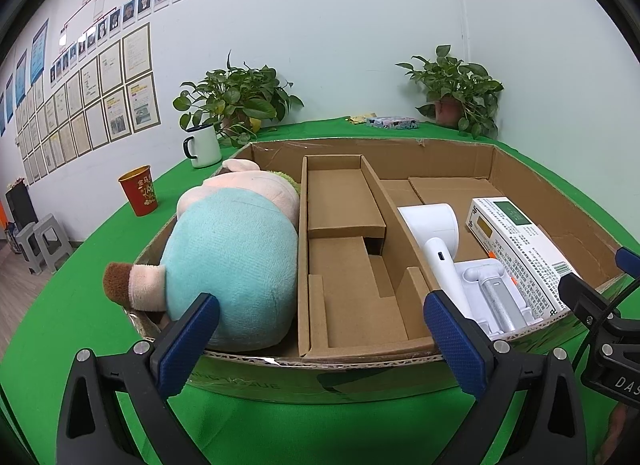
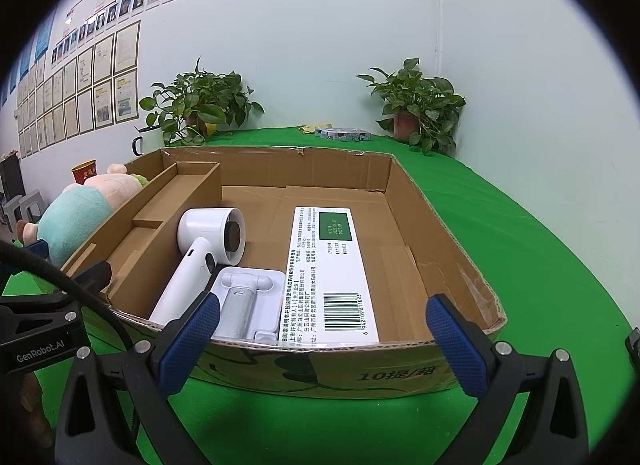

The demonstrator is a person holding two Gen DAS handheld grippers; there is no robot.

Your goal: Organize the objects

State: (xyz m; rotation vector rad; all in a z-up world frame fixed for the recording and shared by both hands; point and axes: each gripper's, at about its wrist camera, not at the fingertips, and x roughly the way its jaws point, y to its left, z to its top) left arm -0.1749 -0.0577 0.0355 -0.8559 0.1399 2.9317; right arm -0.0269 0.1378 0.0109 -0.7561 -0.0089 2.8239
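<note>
A shallow cardboard box sits on the green table. A plush toy in a teal shirt lies in its left compartment. The cardboard insert in the middle holds nothing. On the right lie a white hair dryer, a white and grey folding stand and a white medicine box. My left gripper is open and empty at the box's near wall. My right gripper is open and empty there too.
A white mug and a red cup stand left of the box. Two potted plants and a small patterned box sit by the back wall. Grey stools stand on the floor at left.
</note>
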